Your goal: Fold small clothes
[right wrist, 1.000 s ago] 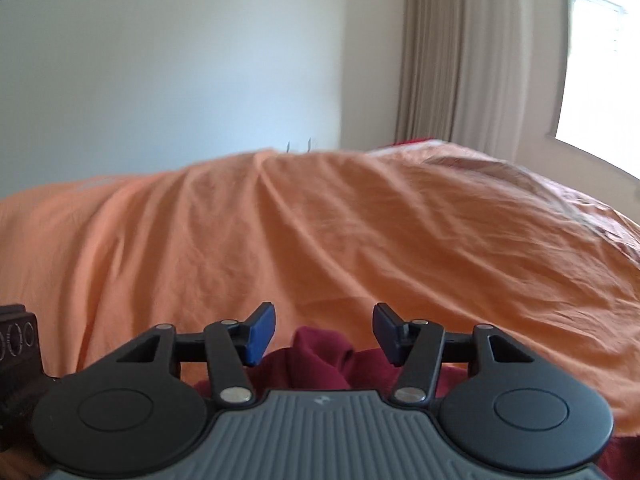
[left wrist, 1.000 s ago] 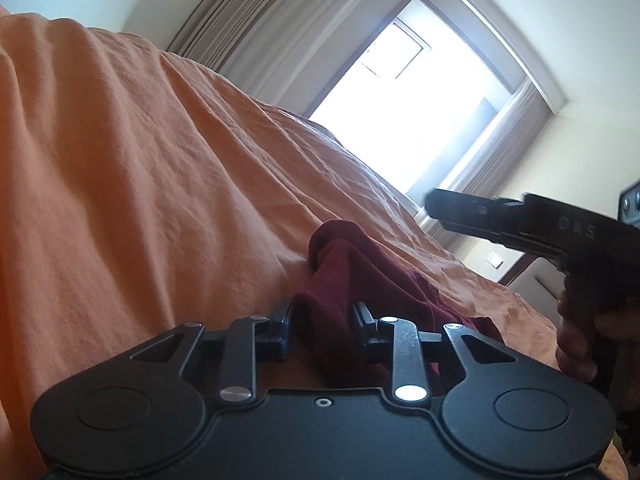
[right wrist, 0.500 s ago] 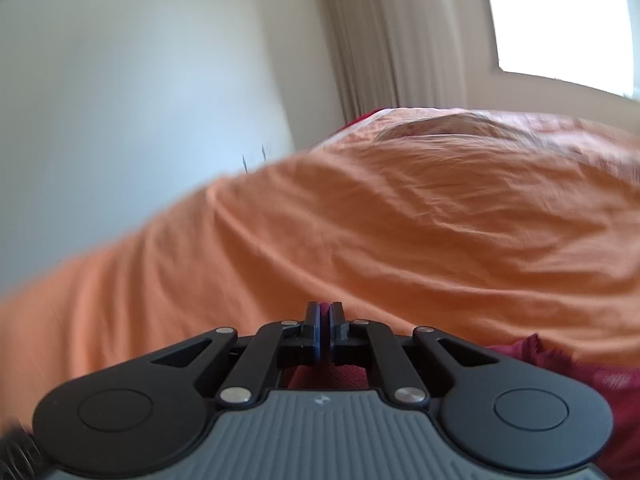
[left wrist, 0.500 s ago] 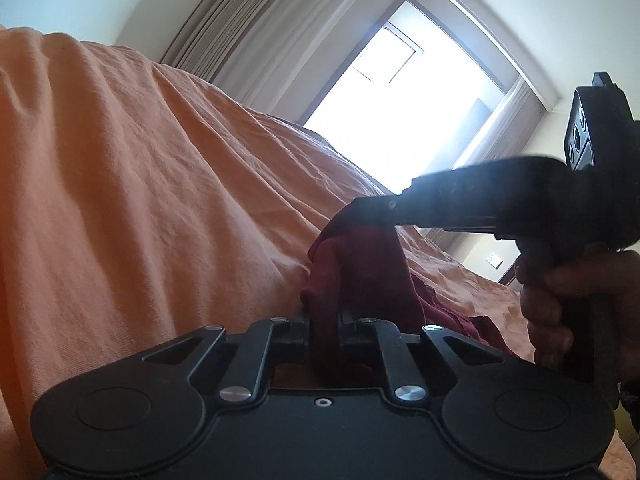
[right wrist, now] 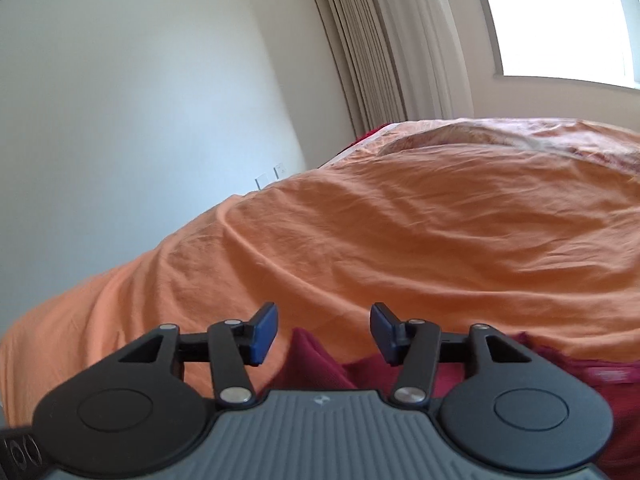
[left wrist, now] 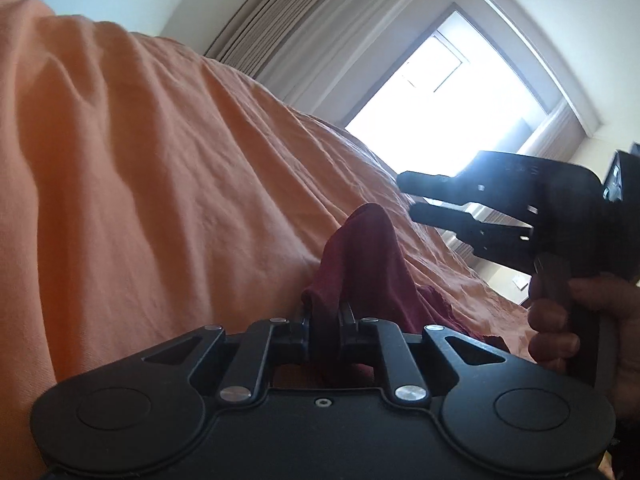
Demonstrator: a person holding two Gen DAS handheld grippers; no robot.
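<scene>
A small dark red garment (left wrist: 362, 264) lies bunched on an orange bedsheet (left wrist: 160, 184). My left gripper (left wrist: 325, 320) is shut on a fold of it, and the cloth stands up in a peak past the fingers. My right gripper (right wrist: 323, 330) is open with its blue pads (right wrist: 264, 330) apart, just above the same garment (right wrist: 360, 372), touching nothing. In the left wrist view the right gripper (left wrist: 416, 196) hovers to the right of the peak, held by a hand (left wrist: 568, 332).
The orange sheet (right wrist: 400, 232) covers the whole bed, creased, with a rise toward the far end. A white wall (right wrist: 140, 100) stands left, curtains (right wrist: 392, 40) and a bright window (left wrist: 448, 108) behind the bed.
My right gripper has opened, let go of the garment and pulled back to the right. My left gripper stays shut on the cloth, which it took hold of a second ago.
</scene>
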